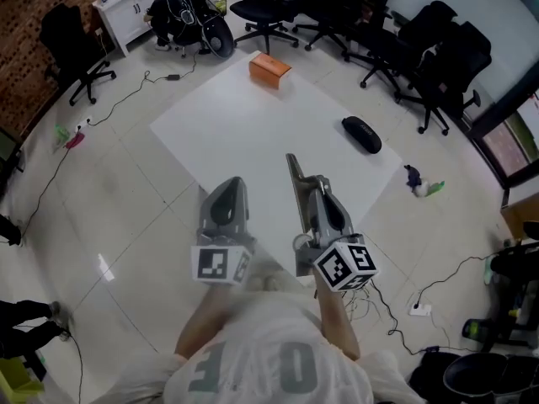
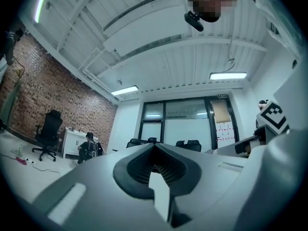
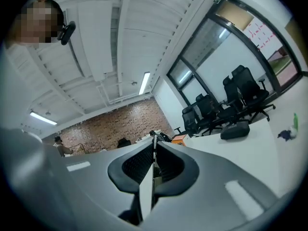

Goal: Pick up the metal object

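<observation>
The metal object (image 1: 294,178) is a long thin flat strip, sticking forward over the white mat (image 1: 253,124). My right gripper (image 1: 312,183) is shut on it and held up in the air. In the right gripper view the strip (image 3: 154,139) shows edge-on, pinched between the two dark pads (image 3: 169,166) and reaching past the tips. My left gripper (image 1: 230,186) hangs beside it on the left, apart from the strip. In the left gripper view its jaws (image 2: 154,147) meet at the tips with nothing between them.
An orange box (image 1: 269,70) lies at the mat's far corner and a black case (image 1: 361,135) near its right edge. Office chairs (image 1: 438,53) ring the back and right. A person (image 1: 168,11) crouches at the far left. Cables and a power strip (image 1: 419,309) lie on the floor at right.
</observation>
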`<action>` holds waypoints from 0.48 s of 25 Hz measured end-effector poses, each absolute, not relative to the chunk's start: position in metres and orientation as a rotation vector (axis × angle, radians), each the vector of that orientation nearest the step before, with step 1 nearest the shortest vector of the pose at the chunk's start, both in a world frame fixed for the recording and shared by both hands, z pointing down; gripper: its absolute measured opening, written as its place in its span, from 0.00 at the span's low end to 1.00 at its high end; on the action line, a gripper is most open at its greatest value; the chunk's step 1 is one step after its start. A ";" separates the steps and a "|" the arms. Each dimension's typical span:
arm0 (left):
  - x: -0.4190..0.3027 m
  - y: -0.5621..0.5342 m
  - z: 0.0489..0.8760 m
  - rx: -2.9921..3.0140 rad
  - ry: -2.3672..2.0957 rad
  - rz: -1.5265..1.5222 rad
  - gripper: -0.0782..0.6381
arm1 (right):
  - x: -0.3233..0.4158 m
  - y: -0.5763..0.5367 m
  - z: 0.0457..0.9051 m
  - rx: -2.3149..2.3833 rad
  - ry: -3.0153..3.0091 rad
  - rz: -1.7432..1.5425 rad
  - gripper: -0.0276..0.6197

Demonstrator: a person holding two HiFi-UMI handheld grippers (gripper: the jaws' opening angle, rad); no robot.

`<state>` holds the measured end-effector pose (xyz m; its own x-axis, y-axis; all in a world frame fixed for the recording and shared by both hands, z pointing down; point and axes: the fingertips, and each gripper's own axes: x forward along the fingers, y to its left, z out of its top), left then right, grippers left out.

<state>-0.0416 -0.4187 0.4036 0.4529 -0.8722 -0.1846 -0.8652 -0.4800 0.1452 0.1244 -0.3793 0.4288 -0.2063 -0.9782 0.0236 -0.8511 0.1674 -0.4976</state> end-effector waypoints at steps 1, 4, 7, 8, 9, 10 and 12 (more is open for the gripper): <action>-0.039 -0.418 0.404 2.656 -1.576 -0.357 0.11 | 0.124 -0.378 0.427 -1.767 2.153 -0.574 0.09; -0.027 -0.416 0.408 2.671 -1.522 -0.250 0.11 | 0.126 -0.373 0.430 -1.804 2.176 -0.550 0.09; -0.021 -0.414 0.414 2.676 -1.498 -0.200 0.11 | 0.125 -0.370 0.436 -1.826 2.197 -0.551 0.09; -0.021 -0.413 0.416 2.676 -1.496 -0.199 0.11 | 0.125 -0.369 0.437 -1.829 2.201 -0.547 0.09; -0.022 -0.412 0.417 2.674 -1.497 -0.198 0.11 | 0.124 -0.368 0.437 -1.831 2.204 -0.541 0.09; -0.023 -0.411 0.418 2.672 -1.499 -0.197 0.11 | 0.123 -0.367 0.436 -1.832 2.207 -0.534 0.09; -0.024 -0.409 0.419 2.669 -1.503 -0.193 0.11 | 0.122 -0.365 0.436 -1.832 2.213 -0.524 0.09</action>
